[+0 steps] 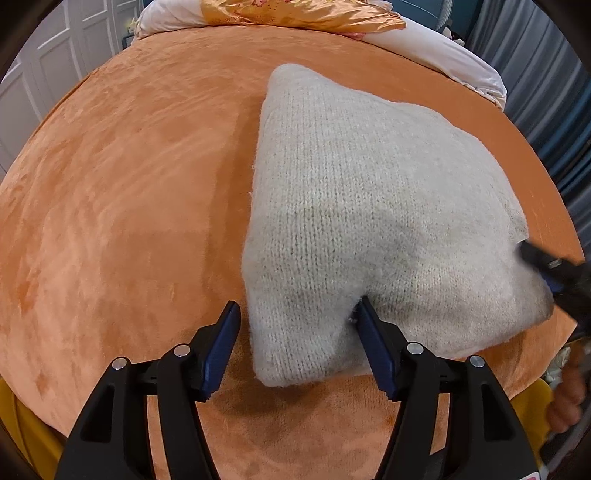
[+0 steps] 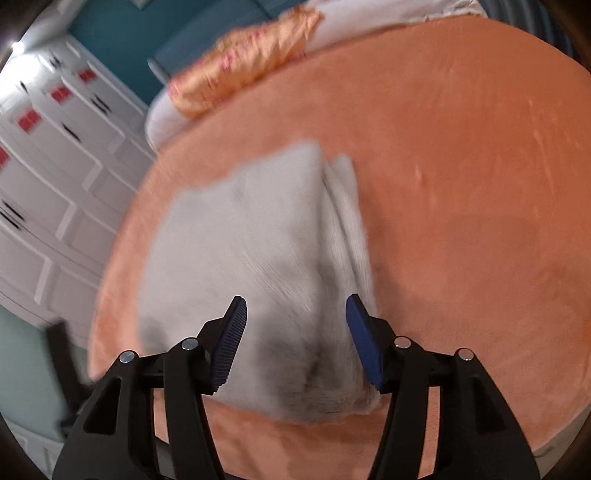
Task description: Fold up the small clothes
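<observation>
Grey knit, soft and thick: the sweater (image 1: 354, 206) lay folded into a compact wedge on the orange bedspread (image 1: 122, 206), toward its near edge, well short of the pillows (image 1: 295, 14) at the far end. The fold looked mostly made, so I judged this the tidying step, squaring up the near corners. The left gripper (image 1: 295, 328) pointed steeply down at the sweater's near left corner, jaws apart; one blue pad dented the knit from the right while the other stood clear of it over bare bedspread, so nothing was pinched. The right gripper (image 2: 295, 325) also angled down, over the sweater's near right corner, jaws parted with the knit bulging up between them but no pad pressing, as far as the blur allowed; in the left view its tip sat right at that right edge. Next, by my reading, each claw needed to close on a corner and pull level, gently, because loose knit slides and a layered edge on the right could slip open.
</observation>
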{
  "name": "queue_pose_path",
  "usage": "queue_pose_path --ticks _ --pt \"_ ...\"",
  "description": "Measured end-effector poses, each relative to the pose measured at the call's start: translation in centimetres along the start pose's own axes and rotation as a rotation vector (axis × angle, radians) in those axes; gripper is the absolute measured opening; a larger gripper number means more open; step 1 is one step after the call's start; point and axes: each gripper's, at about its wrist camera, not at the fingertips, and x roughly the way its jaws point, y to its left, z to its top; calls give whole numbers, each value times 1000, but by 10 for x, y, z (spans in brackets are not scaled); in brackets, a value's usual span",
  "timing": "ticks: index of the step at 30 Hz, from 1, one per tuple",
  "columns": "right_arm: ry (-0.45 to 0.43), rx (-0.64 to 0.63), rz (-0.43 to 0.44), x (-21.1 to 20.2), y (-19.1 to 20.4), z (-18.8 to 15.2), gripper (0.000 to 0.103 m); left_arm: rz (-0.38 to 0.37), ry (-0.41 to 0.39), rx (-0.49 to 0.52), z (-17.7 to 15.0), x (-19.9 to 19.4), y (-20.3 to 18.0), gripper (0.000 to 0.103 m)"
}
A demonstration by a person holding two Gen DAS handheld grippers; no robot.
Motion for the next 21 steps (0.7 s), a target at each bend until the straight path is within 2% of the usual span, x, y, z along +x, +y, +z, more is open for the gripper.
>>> queue_pose_path --ticks 1,2,4,7,8,9,10,11,13,16,21 --pt "-4 -21 8 -2 4 -1 22 3 2 1 0 0 -1 64" --pt "-16 -21 22 -6 9 0 15 6 2 2 0 0 -1 64" --pt "-108 -32 54 -33 19 1 10 10 5 10 0 -1 -2 64" --pt "-198 -23 74 -58 24 4 7 2 5 9 -1 -2 -1 64" --pt "-198 -23 45 -55 20 1 7 2 4 8 -1 -2 -1 64" --pt "-175 -30 7 -44 15 2 7 3 5 9 -1 -2 0 64" --pt "-114 -52 -84 -19 9 -3 7 3 4 7 -1 -2 0 64" --pt "-42 -56 -129 7 0 -11 7 -1 7 5 -2 -1 0 64" --pt "-56 -40 -107 9 -2 -14 7 6 7 12 -3 -2 0 64" --pt "-64 -25 -85 -10 7 -3 9 20 3 23 -1 -4 -1 64" --pt "-83 -11 -77 -32 10 -9 13 13 11 1 0 -7 -3 63"
